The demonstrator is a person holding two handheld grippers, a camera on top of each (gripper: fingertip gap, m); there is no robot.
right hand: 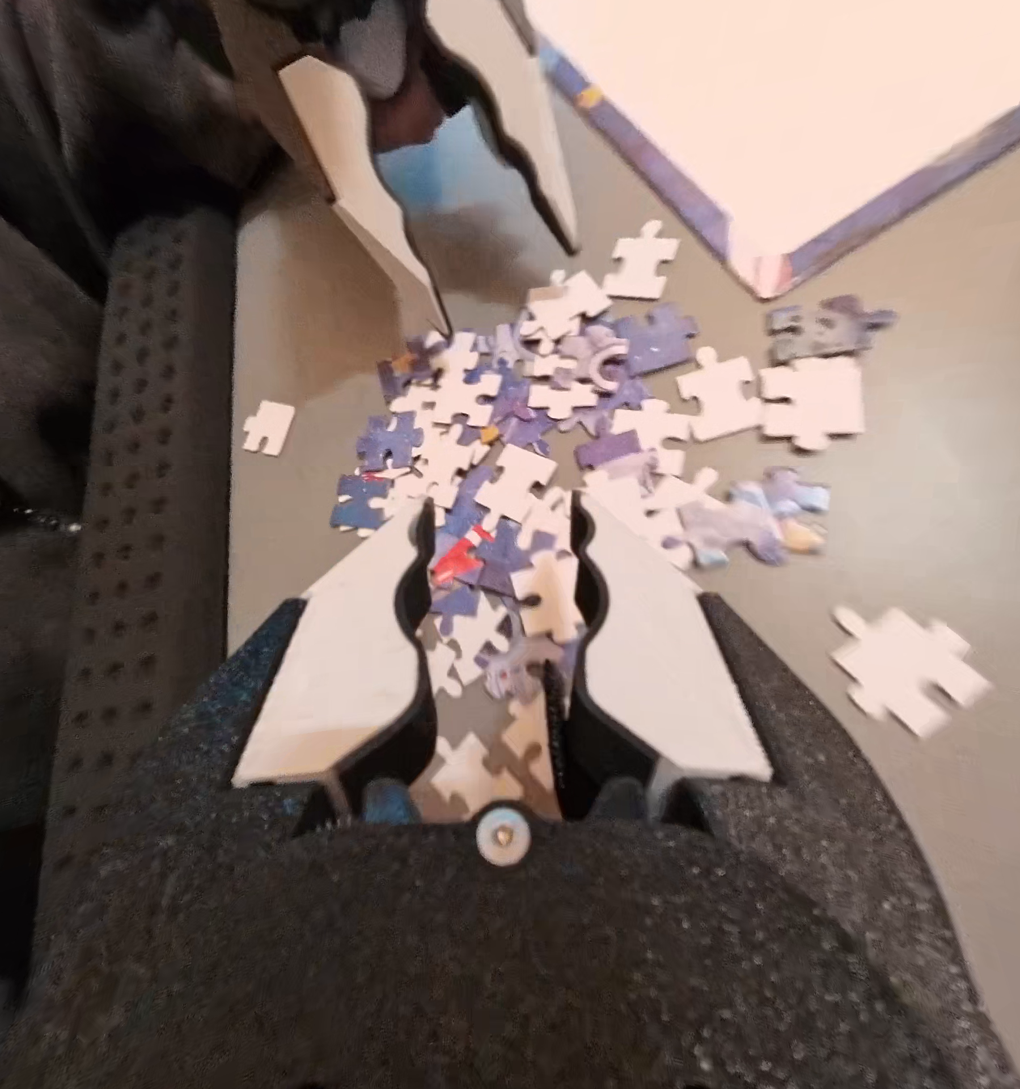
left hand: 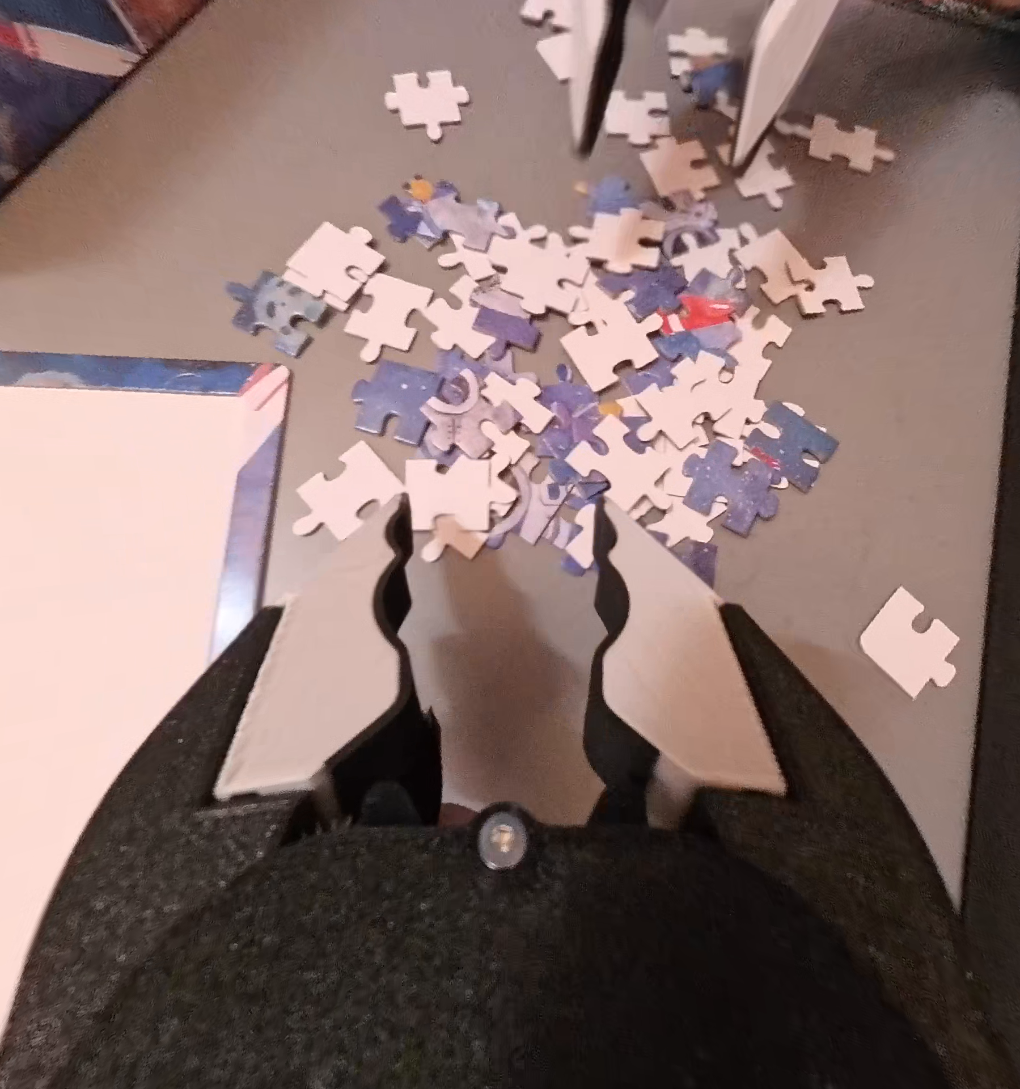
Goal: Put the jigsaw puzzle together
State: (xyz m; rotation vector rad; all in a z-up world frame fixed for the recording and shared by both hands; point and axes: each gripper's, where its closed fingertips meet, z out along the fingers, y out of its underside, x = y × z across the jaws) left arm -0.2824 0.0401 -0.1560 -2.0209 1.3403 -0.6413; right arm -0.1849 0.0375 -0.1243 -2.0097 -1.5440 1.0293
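A loose pile of jigsaw pieces (left hand: 554, 365), some blue picture side up and many white back up, lies on the grey table. The puzzle tray (left hand: 254, 471), white inside with a blue border, lies left of the pile. My left gripper (left hand: 501, 512) is open and empty, its tips at the pile's near edge. My right gripper (left hand: 660, 156) is open over the far pieces. In the right wrist view the right gripper (right hand: 501, 504) hovers open over the pile (right hand: 525, 424), above a red piece (right hand: 460, 554). The left gripper (right hand: 507, 289) stands opposite, and the tray (right hand: 643, 141) lies at the top right.
Single white pieces lie apart from the pile (left hand: 908, 642) (left hand: 428, 103) (right hand: 908, 666) (right hand: 269, 427). A blue printed box (left hand: 24, 76) sits at the far left corner. A dark perforated strip (right hand: 142, 471) and dark cloth run along the table's edge.
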